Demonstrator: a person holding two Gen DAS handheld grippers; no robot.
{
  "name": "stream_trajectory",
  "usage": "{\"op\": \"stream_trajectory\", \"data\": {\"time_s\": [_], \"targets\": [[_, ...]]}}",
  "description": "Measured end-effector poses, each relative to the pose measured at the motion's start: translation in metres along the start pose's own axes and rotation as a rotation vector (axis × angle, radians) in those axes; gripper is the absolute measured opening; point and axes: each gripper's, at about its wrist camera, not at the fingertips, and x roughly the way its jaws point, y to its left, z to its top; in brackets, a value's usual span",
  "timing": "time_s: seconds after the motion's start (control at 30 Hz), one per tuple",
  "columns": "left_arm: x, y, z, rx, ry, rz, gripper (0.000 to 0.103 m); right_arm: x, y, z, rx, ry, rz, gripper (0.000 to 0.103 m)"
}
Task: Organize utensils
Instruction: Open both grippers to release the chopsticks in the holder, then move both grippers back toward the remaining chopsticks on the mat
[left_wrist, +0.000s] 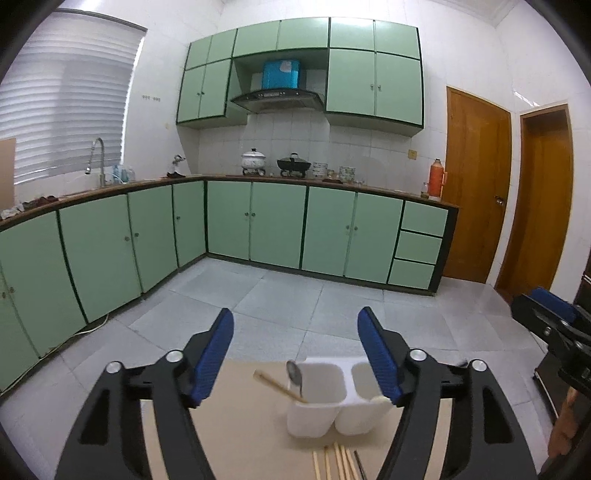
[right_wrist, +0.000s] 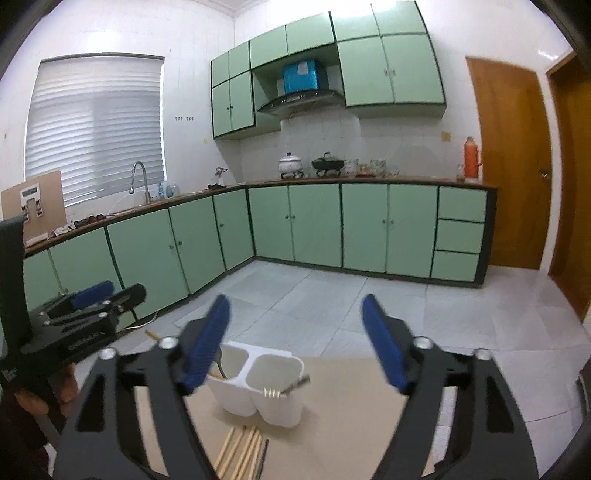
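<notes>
A white two-compartment utensil holder stands on a tan table. Its left compartment holds a metal spoon and one chopstick. A fork rests across the rim of the right compartment. Several loose wooden chopsticks lie on the table in front of the holder, with a dark thin utensil beside them. My left gripper is open above the holder, with nothing between its blue pads. My right gripper is open and empty too.
Beyond the table's far edge are a grey tiled floor and green kitchen cabinets under a counter with pots. Wooden doors stand at the right. Each gripper shows at the edge of the other's view.
</notes>
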Motion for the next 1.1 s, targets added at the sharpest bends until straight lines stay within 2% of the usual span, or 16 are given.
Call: {"op": "stream_trajectory", "data": {"time_s": [0.1,0.3,0.6,0.87,1.1], "targets": [[-0.022,0.001,-0.013,0.013,-0.007,0.018,0.079,-0.019,0.002,-0.012,-0.026,-0.008,-0.034,0.09],[-0.053,0.001,-0.049,0.009,0.033,0.004,0.087,-0.05,0.005,-0.052,-0.002,0.0,-0.084,0.098],[-0.072,0.003,-0.113,0.003,0.109,-0.013,0.089,-0.071,0.008,-0.117,0.073,0.079,-0.104,0.098],[-0.074,0.007,-0.168,0.012,0.219,0.002,0.089,-0.073,0.018,-0.178,0.052,0.211,-0.12,0.098],[-0.081,0.008,-0.2,0.03,0.283,0.012,0.089,-0.078,0.036,-0.206,0.018,0.274,-0.09,0.097]]}}
